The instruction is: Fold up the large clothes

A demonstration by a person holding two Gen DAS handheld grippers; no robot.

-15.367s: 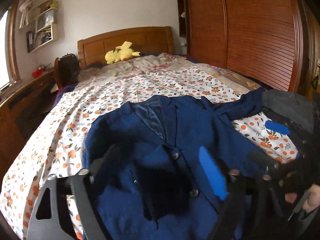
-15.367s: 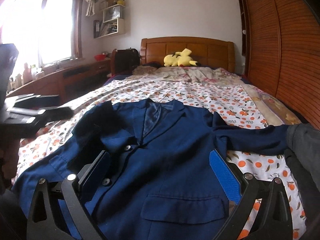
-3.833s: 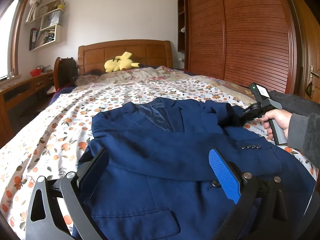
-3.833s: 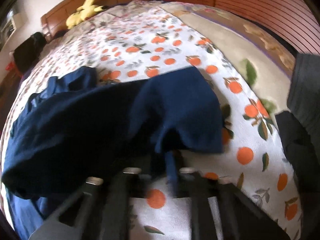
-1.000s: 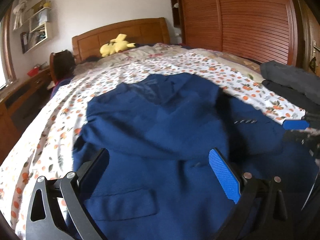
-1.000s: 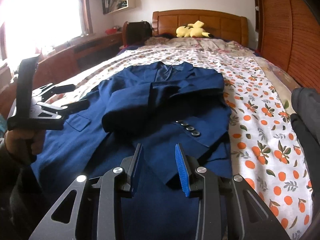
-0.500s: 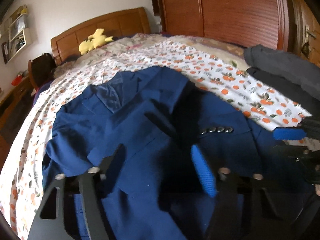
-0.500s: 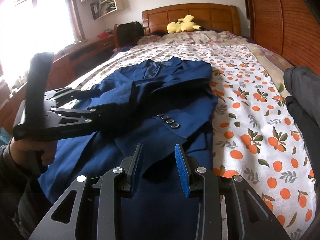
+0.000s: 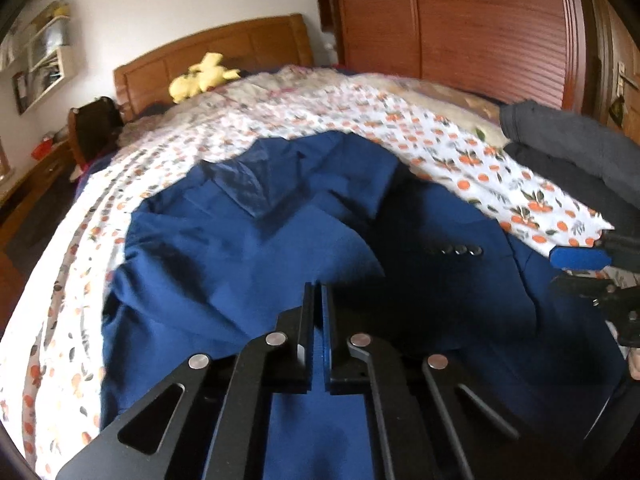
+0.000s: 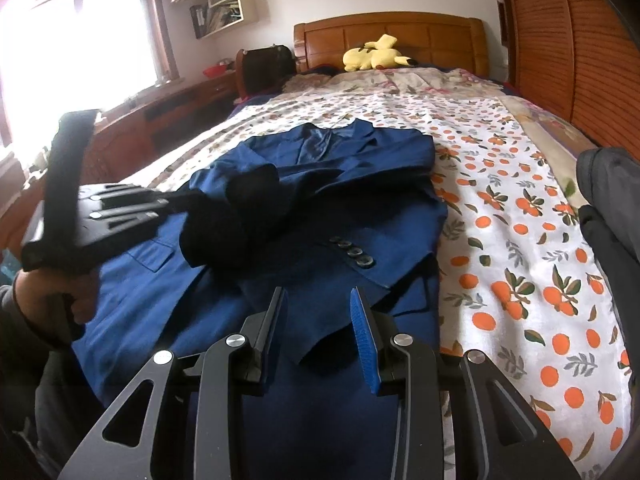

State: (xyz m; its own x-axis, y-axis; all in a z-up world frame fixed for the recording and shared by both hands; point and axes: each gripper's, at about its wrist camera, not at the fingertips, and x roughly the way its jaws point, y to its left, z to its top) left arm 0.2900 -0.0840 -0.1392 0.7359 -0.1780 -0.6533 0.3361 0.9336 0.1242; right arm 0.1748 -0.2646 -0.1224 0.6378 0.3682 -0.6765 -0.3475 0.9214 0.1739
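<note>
A navy blue suit jacket (image 9: 248, 256) lies front-up on the bed, both sleeves folded across its chest; it also shows in the right wrist view (image 10: 340, 200). My left gripper (image 9: 318, 292) is shut, low over the jacket's lower front; whether cloth is pinched between the pads cannot be told. In the right wrist view the left gripper (image 10: 176, 202) reaches in from the left toward a sleeve end. My right gripper (image 10: 318, 300) is partly open and empty above the jacket's hem, near the cuff buttons (image 10: 352, 252). It also shows at the right edge of the left wrist view (image 9: 580, 268).
The bed has a white sheet with an orange print (image 10: 520, 240). A dark grey garment (image 9: 568, 148) lies at the right edge. A yellow plush toy (image 10: 374, 56) sits by the wooden headboard. A wooden wardrobe (image 9: 460, 24) stands on the right, a desk and window on the left.
My left gripper has closed from wide open to shut and dropped lower over the jacket. The right gripper has held its narrow opening and barely moved.
</note>
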